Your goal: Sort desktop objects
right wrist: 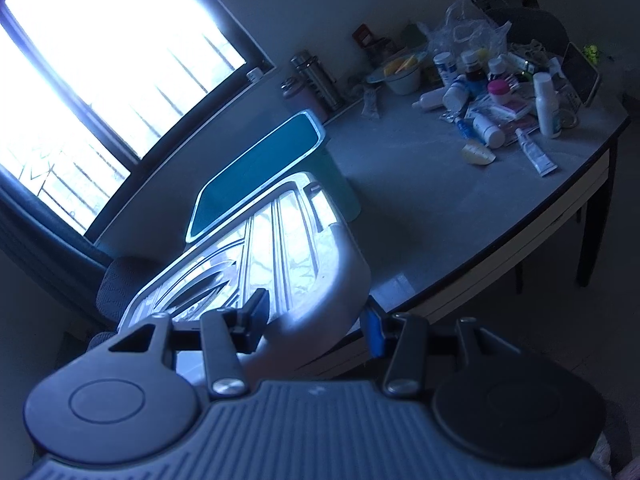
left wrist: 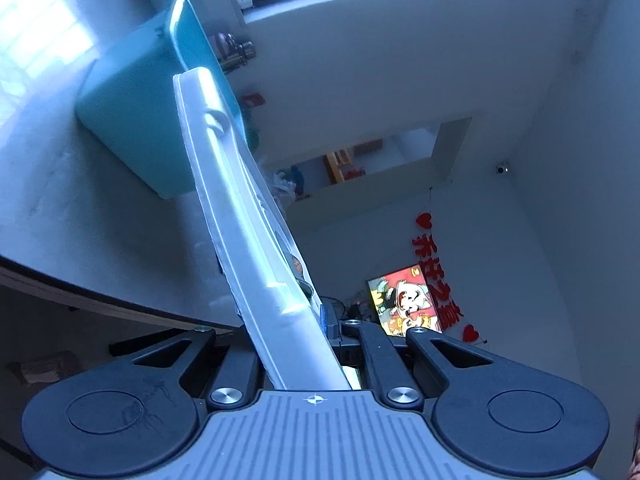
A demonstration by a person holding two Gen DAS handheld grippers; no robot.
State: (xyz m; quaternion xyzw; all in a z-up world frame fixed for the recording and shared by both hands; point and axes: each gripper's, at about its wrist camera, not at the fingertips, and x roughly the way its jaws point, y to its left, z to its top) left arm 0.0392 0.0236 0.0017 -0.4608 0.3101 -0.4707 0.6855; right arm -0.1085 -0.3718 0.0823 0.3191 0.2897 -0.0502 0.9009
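Observation:
A white plastic lid [left wrist: 244, 216] with moulded ribs is held on edge between my two grippers. My left gripper [left wrist: 316, 328] is shut on its near end; the lid rises away toward a teal storage bin [left wrist: 140, 108] on the grey table [left wrist: 60, 200]. In the right wrist view my right gripper [right wrist: 316, 320] is shut on the lid's [right wrist: 288, 248] rounded corner, one finger on top, one below. The open teal bin [right wrist: 264, 168] stands just behind the lid. Several bottles and tubes [right wrist: 492, 96] lie heaped at the table's far right.
A steel flask [right wrist: 316, 76] and a bowl [right wrist: 404, 76] stand by the wall. A phone [right wrist: 582, 74] lies near the far table edge [right wrist: 520, 236]. A bright window [right wrist: 100, 60] is at left. A dark chair back [right wrist: 120, 284] sits beside the lid.

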